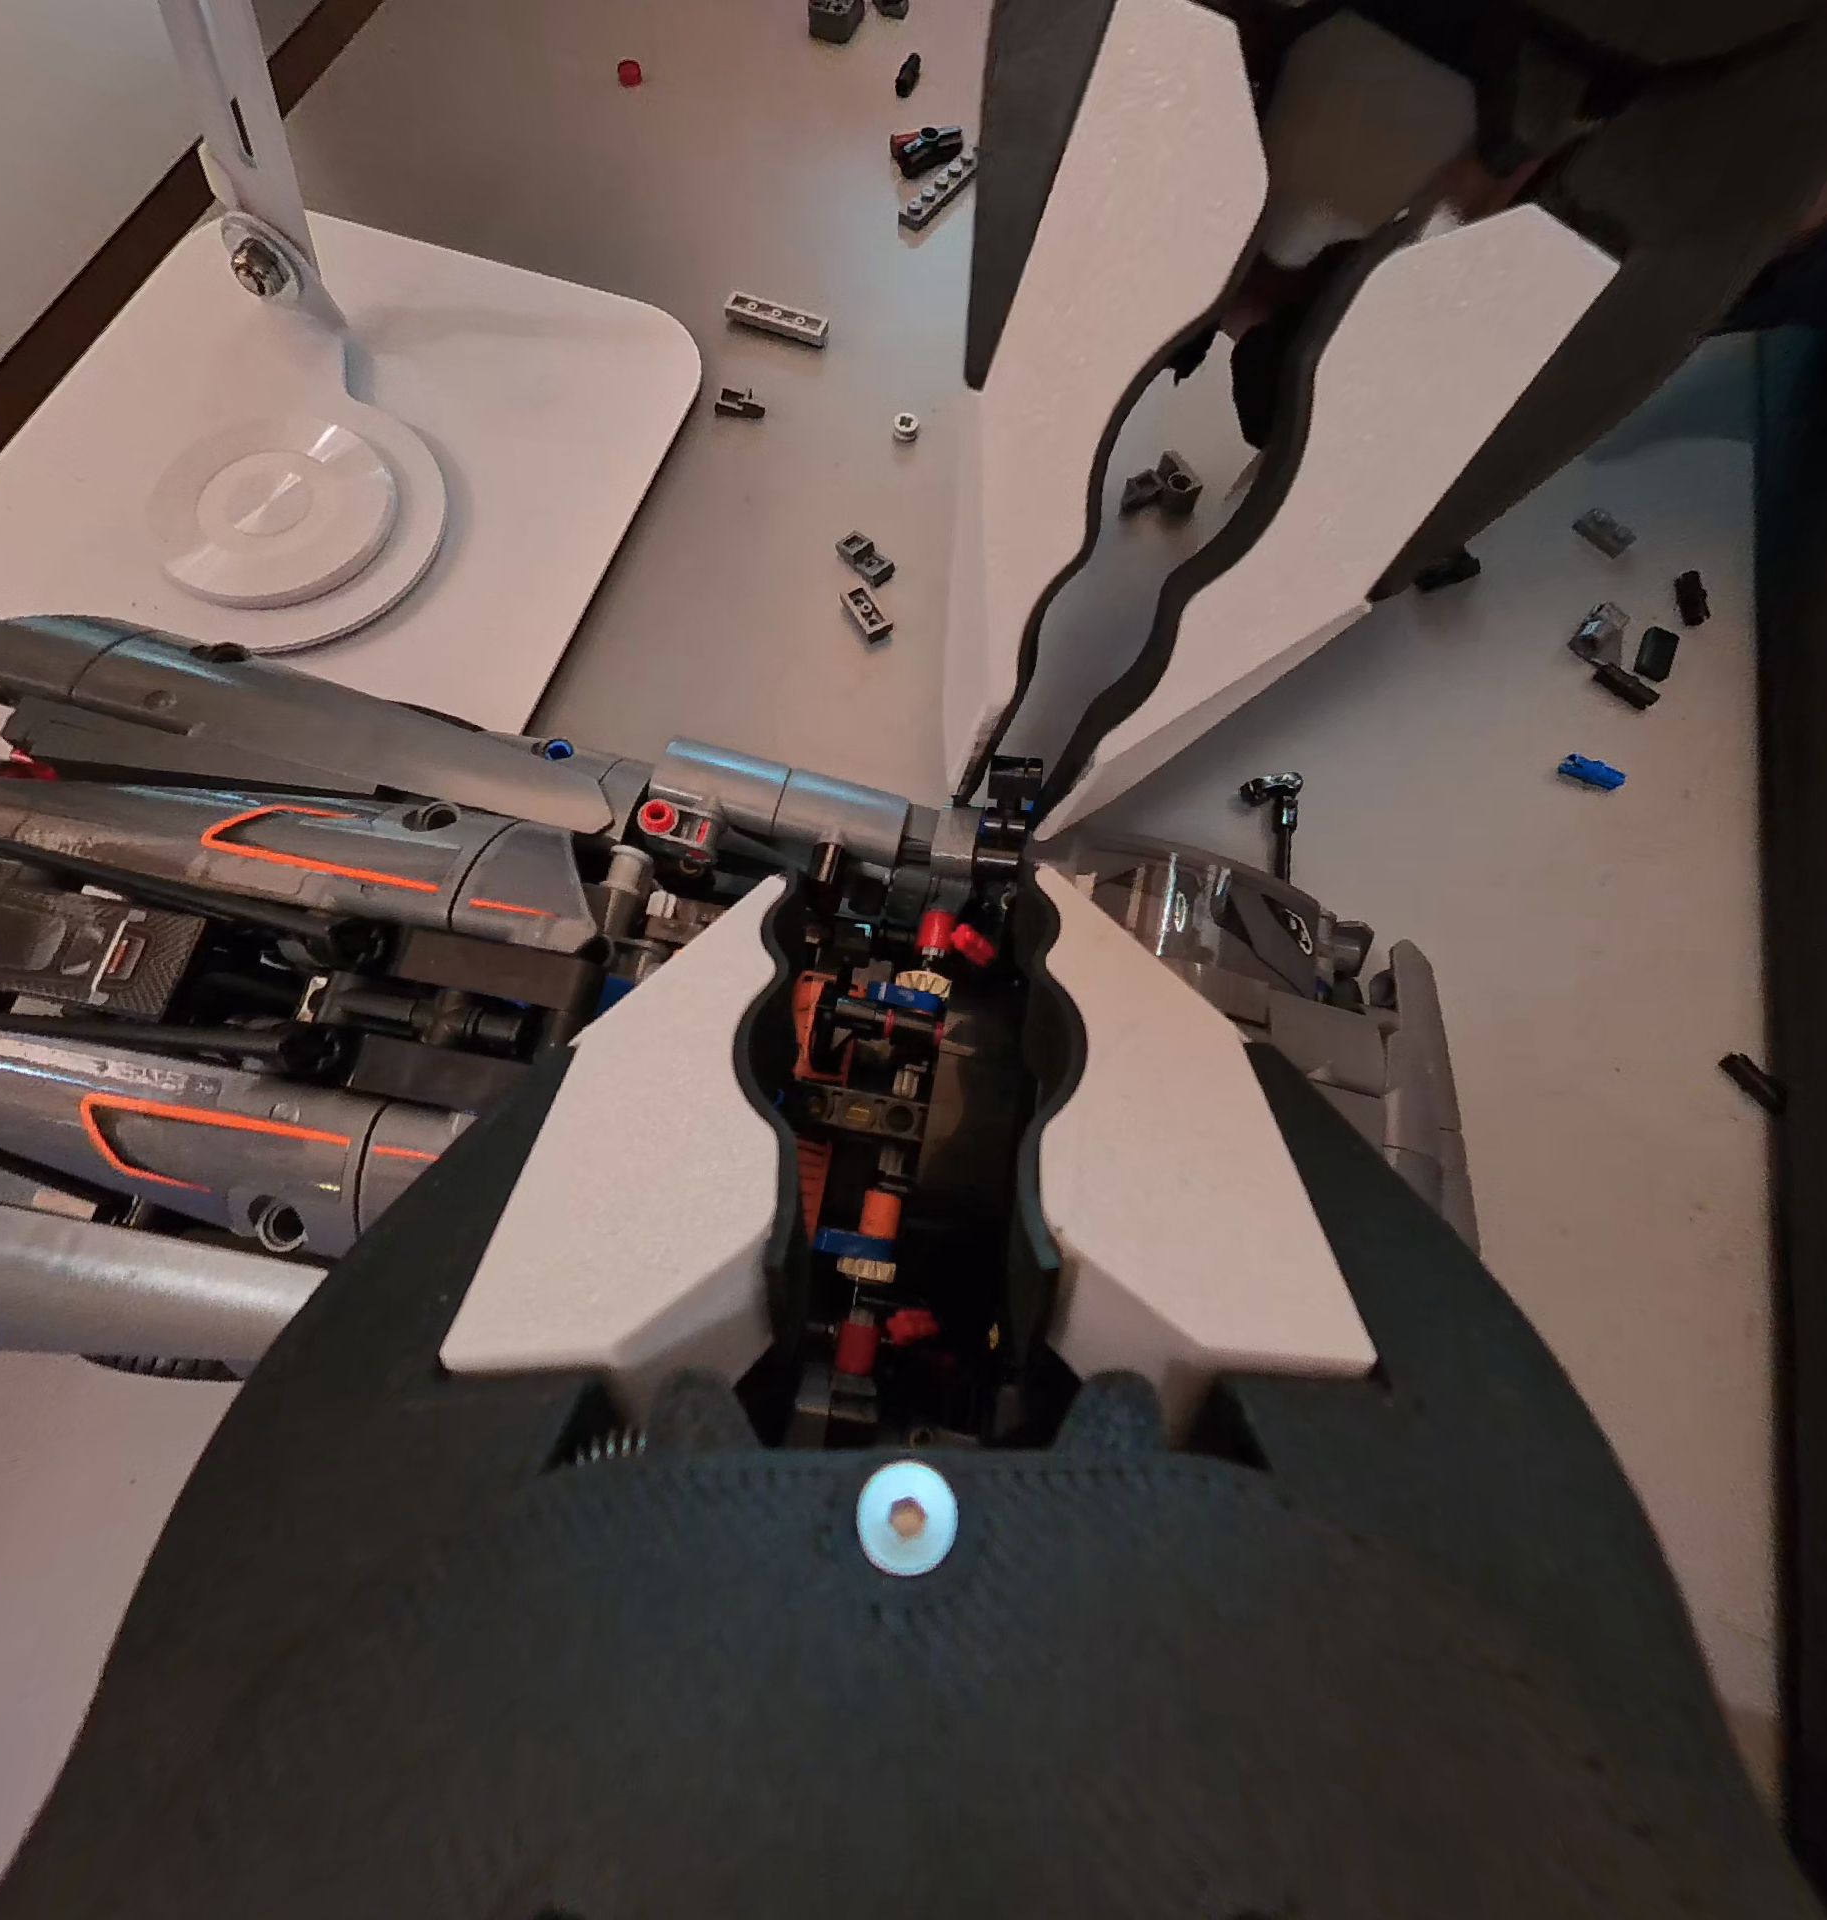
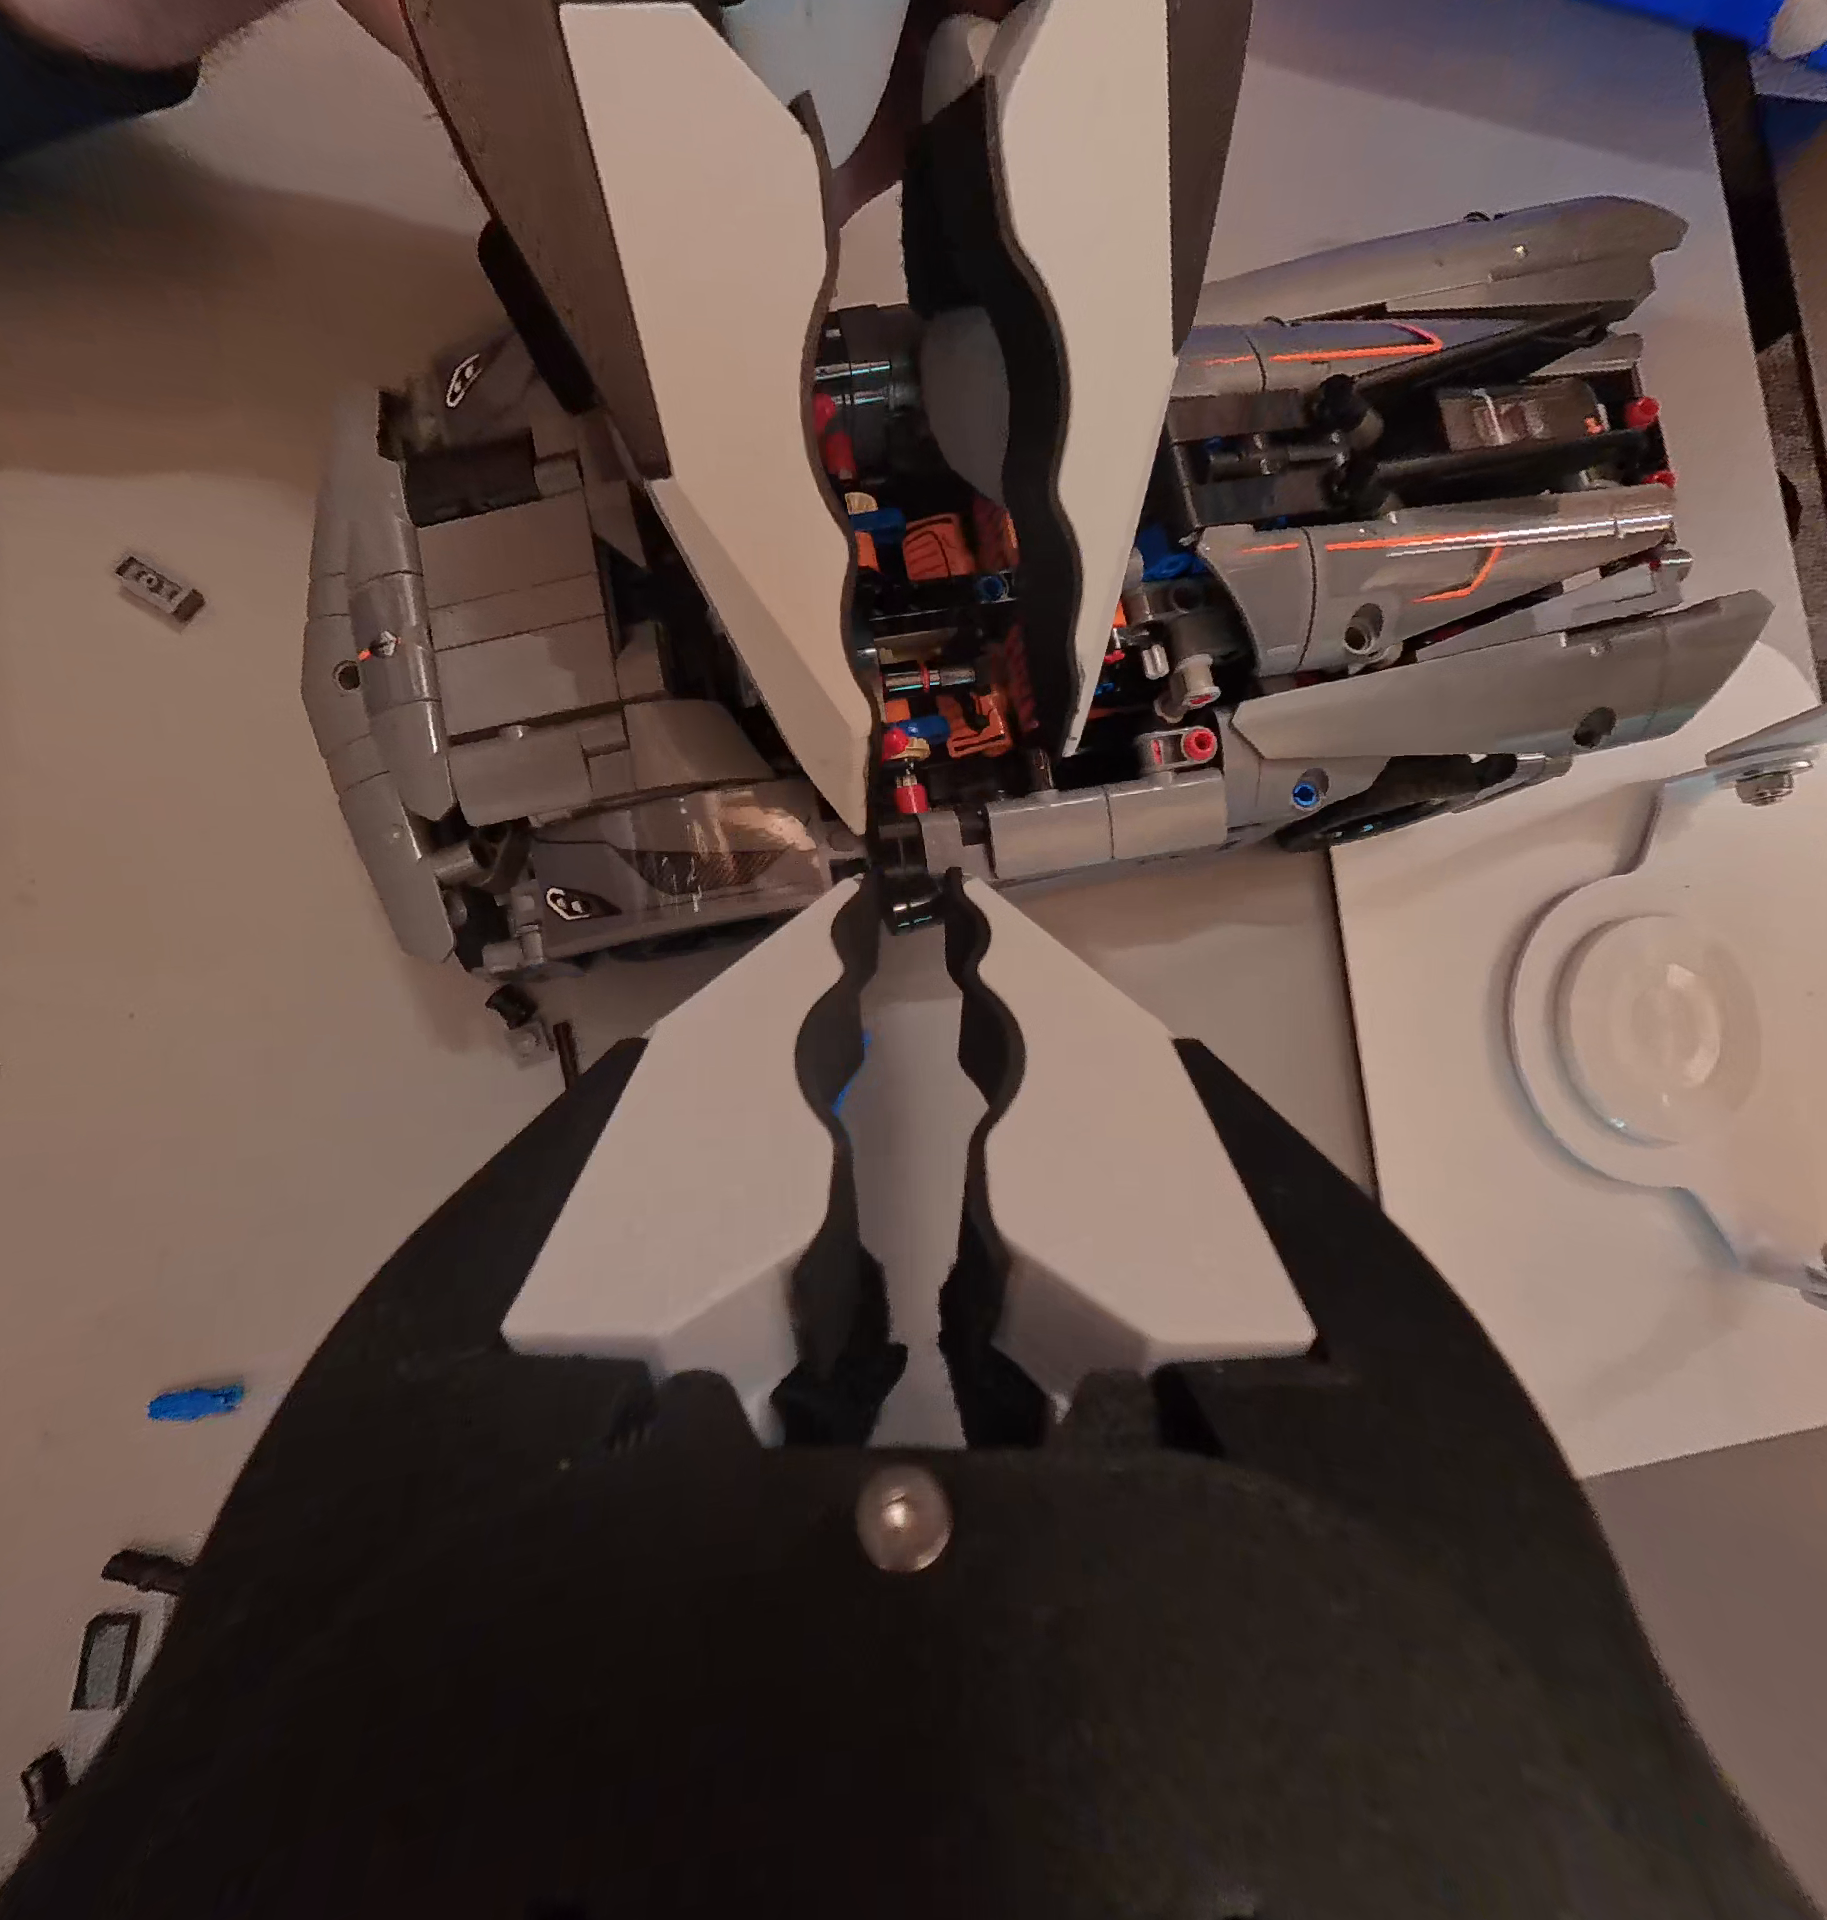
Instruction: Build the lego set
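Observation:
A grey Lego car model with orange stripes (image 1: 265, 831) lies on the white table, its open middle showing red, blue and orange parts; it also shows in the right wrist view (image 2: 1408, 561). My left gripper (image 1: 909, 883) is open, its fingers straddling the open middle from above; it enters the right wrist view from the top (image 2: 966, 753). My right gripper (image 2: 904, 883) is shut on a small black connector piece (image 2: 904, 904) at the car's grey side beam. In the left wrist view the right gripper (image 1: 1008, 816) comes from the top with the black piece (image 1: 1015, 774) between its tips.
A white lamp base (image 1: 317, 416) lies beside the car (image 2: 1615, 1039). Loose pieces are scattered: a grey plate (image 1: 774, 317), a red stud (image 1: 628, 71), a blue pin (image 1: 1589, 771) (image 2: 194, 1403), another grey plate (image 2: 159, 587). The table's dark edge (image 1: 1813, 935) runs along the right. The grippers are tip to tip, or close to it. The right tips stand about 15 centimeters off the blue pin (image 1: 1589, 771). It turns up in the right wrist view (image 2: 223, 1391) as well.

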Motion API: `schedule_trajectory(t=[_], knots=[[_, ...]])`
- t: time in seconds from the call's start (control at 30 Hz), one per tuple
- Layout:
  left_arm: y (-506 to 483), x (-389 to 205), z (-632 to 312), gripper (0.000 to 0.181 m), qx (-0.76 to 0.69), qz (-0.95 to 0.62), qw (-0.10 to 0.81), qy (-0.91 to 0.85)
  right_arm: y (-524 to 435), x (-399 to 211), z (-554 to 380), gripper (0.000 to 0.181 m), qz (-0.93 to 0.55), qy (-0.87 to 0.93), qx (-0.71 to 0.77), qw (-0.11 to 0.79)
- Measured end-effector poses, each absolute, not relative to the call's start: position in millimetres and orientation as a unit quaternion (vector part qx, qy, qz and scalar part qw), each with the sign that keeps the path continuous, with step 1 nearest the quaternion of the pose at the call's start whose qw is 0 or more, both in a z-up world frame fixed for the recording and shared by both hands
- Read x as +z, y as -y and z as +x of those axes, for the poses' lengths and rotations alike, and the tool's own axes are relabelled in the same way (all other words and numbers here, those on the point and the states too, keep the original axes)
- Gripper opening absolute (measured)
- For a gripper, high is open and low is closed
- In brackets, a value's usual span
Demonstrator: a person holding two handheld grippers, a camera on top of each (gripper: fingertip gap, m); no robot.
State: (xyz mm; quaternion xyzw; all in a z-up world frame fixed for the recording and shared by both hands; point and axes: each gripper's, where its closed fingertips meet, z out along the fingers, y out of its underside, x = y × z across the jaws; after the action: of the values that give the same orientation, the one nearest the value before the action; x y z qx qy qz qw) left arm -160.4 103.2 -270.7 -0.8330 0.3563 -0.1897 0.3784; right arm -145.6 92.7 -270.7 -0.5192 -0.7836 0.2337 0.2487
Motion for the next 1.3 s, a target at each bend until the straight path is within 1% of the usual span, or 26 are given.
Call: schedule_trajectory(t=[0.43,1.17,1.3], knots=[[-105,-271,-161,0.037,-0.187,-0.836,0.378,-0.352,-97,-272,-148,0.01,-0.51,0.792,0.161,0.293],[-110,-271,-163,0.037,-0.188,-0.834,0.39,-0.342,-105,-273,-149,0.01,-0.493,0.789,0.191,0.313],[-111,-272,-163,0.037,-0.185,-0.835,0.391,-0.341,-106,-273,-149,0.01,-0.488,0.794,0.177,0.317]])
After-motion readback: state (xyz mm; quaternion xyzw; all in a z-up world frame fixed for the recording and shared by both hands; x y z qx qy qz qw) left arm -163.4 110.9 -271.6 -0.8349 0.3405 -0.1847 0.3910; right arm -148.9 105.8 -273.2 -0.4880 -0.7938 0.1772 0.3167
